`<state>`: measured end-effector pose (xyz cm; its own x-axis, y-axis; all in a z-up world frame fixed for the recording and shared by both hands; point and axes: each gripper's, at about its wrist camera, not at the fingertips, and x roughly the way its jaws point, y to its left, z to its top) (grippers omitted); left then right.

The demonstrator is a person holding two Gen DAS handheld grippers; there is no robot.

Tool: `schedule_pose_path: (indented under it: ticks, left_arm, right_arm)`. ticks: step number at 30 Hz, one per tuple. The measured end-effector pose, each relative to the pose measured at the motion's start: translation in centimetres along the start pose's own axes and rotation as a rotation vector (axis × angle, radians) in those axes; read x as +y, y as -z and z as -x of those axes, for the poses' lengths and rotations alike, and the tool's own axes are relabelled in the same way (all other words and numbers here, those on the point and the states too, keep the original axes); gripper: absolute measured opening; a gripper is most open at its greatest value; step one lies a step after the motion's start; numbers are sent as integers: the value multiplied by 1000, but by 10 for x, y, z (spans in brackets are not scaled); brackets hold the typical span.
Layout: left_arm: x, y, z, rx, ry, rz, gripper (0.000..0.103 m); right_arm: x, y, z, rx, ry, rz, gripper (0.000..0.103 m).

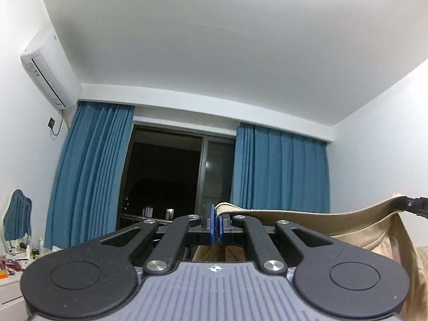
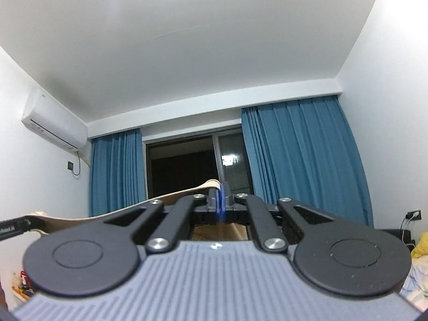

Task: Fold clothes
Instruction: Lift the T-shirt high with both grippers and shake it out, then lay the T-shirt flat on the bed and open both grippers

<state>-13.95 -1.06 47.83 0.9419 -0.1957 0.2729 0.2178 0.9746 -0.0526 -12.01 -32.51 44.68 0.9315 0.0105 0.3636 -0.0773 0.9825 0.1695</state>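
A beige garment with a ribbed waistband (image 1: 307, 215) hangs stretched in the air between my two grippers. My left gripper (image 1: 217, 223) is shut on one end of the band, its blue pads pinching the ribbed edge. The fabric runs rightward to the other gripper's black tip (image 1: 418, 206) at the frame edge and droops below. In the right wrist view my right gripper (image 2: 221, 205) is shut on the other end of the waistband (image 2: 171, 196), which runs left to the left gripper's tip (image 2: 13, 226). Both cameras tilt up toward the ceiling.
Blue curtains (image 1: 278, 168) frame a dark window (image 1: 165, 176). An air conditioner (image 1: 50, 67) sits high on the left wall. A cluttered dresser with a mirror (image 1: 18, 219) stands low left. A bed with yellow cloth (image 2: 420, 243) is low right.
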Motion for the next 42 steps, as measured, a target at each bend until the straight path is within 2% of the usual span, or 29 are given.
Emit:
schedule_pose_path:
  ticks: [6,11,13,16,19,22,25,33,37,39,40,41,42]
  left_arm:
    - [12,49,-30,86,-43,-8,4]
    - [35,125,-98,166,-90,-21,5]
    - [48,160,-130,200,-111,-21,5]
    - [66,234,-187,259,-142,-11,6]
    - [85,332,-254,340,-171,-9,6]
    - [101,434,-310,433,-184,-4,6]
    - [115,518,-344,543,-200,7,6]
    - [155,736,-435,831,-244,38,6]
    - [172,770,-451,908,-263,25,7]
    - [175,776,-452,921,-263,4,7]
    - [176,777,-452,926,-258,0,8]
    - [176,773,-450,929,-248,0,17]
    - [176,768,-448,930,-235,3,27]
  right_arm:
    - [-2,50,-33,102,10,-8,4]
    - [-5,122,-92,216,30,-16,4]
    - [-10,163,-124,270,45,-13,4]
    - [-18,230,-172,334,73,6,4]
    - [-34,307,-223,412,109,20,4]
    - [-59,403,-271,510,139,19,4]
    - [-83,498,-310,641,158,12,4]
    - [-116,645,-359,921,150,-63,5]
    - [-132,718,-384,1061,145,-102,7]
    - [-134,728,-385,1099,130,-113,10]
    - [-133,729,-384,1113,121,-117,18]
    - [-133,730,-383,1127,112,-121,23]
    - [-132,730,-382,1131,98,-127,43]
